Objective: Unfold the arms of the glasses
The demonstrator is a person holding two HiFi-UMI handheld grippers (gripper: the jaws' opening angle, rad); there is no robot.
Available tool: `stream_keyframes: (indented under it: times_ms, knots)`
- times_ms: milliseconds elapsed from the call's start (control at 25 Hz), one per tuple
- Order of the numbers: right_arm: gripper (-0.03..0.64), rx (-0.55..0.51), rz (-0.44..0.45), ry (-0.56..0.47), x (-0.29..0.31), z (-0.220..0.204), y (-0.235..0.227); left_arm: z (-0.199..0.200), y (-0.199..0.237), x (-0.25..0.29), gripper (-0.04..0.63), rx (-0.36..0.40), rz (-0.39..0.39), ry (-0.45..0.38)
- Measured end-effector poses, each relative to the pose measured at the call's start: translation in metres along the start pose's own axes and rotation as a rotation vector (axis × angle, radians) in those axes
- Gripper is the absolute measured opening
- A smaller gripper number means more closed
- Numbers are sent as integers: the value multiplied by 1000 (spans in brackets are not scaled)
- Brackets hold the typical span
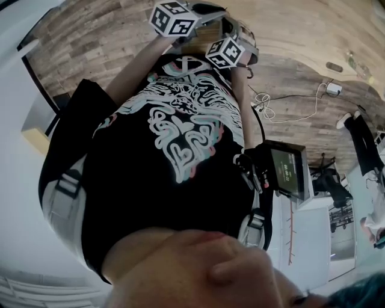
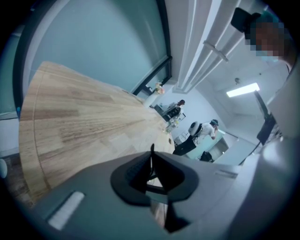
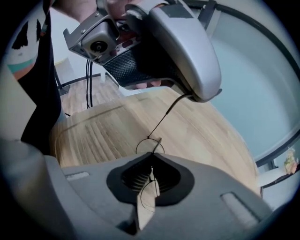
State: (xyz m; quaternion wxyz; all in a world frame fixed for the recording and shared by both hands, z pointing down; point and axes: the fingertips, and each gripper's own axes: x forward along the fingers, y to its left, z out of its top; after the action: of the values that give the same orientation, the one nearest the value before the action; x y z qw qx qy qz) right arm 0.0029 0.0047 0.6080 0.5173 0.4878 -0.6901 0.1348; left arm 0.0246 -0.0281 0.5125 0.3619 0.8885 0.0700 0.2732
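Note:
Thin black wire glasses [image 3: 150, 145] hang between my two grippers over a round wooden table [image 3: 103, 129]. My right gripper [image 3: 151, 169] is shut on the frame, with one round lens rim showing just past its jaws. From there a straight thin arm [image 3: 166, 115] runs up to my left gripper [image 3: 189, 96], whose tips are closed on its far end. In the left gripper view, the left gripper [image 2: 151, 160] is shut with a thin dark wire tip [image 2: 152, 149] poking out. In the head view both marker cubes [image 1: 174, 18] sit close together far up, and the glasses are too small to see there.
The wooden table [image 2: 79, 122] stands next to a large glass wall [image 2: 103, 42]. Several people [image 2: 206, 131] stand far across the room. A screen device [image 1: 287, 171] hangs at the person's hip, and cables [image 1: 289, 102] lie on the wood floor.

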Motion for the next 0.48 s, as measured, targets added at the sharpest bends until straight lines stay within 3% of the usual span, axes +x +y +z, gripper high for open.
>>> stream_keyframes:
  times_ms: [480]
  knots:
    - [8, 129, -35, -74, -13, 7, -15, 11, 7, -7, 6, 19, 16, -15]
